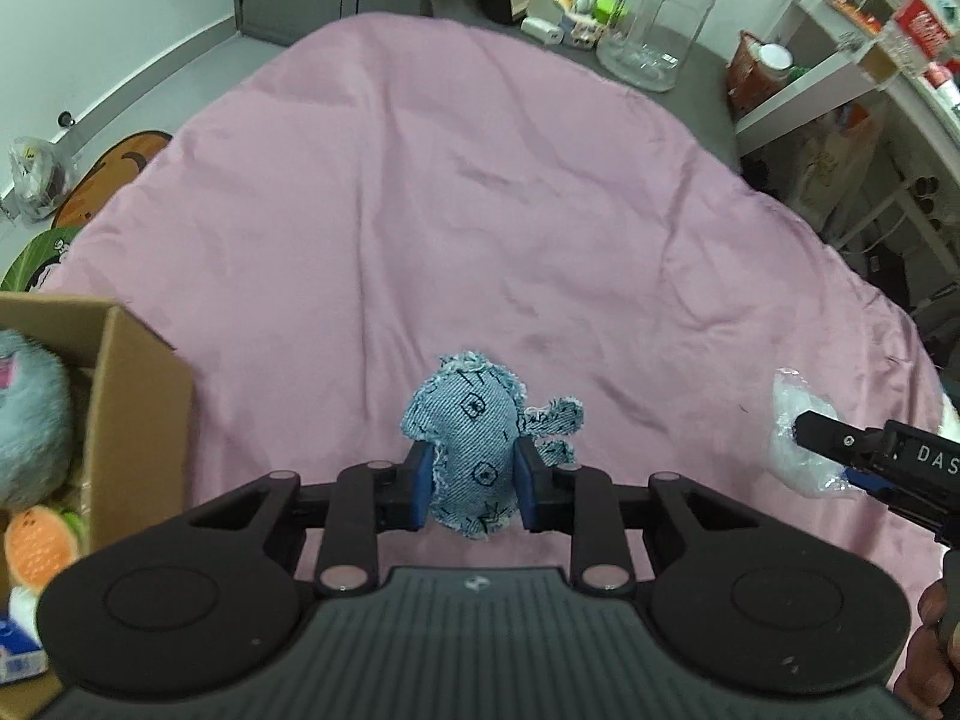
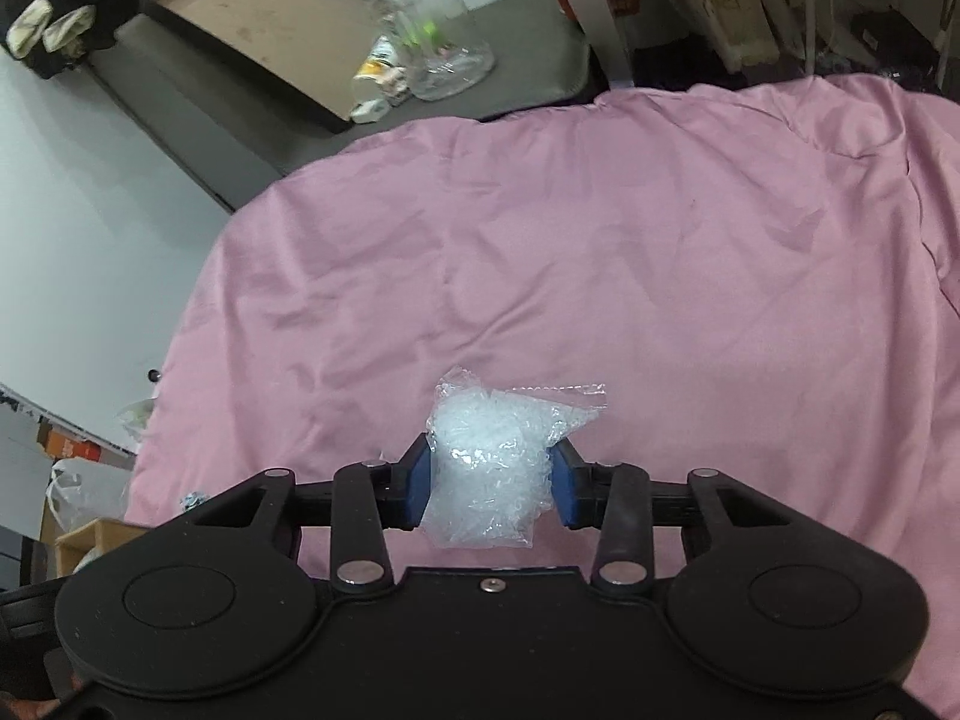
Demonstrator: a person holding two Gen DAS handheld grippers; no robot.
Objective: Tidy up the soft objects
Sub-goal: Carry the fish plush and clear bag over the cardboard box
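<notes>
Nearest the lens: left gripper [image 1: 474, 480], blue pads pinching a denim plush toy [image 1: 474, 444] at its waist, held above the pink sheet [image 1: 420, 210]. At far left, cut off by the frame edge: cardboard box [image 1: 138, 396] with a grey furry toy [image 1: 27, 420] and an orange melon-slice plush [image 1: 39, 546] inside, only partly seen. At far right: right gripper [image 2: 489, 483] reaching in from the edge, its pads clamped on a clear plastic bag [image 2: 492, 468] of pale, hard-to-identify bits, lifted over the sheet. Beyond, blurred: a clear jar [image 1: 657, 18].
</notes>
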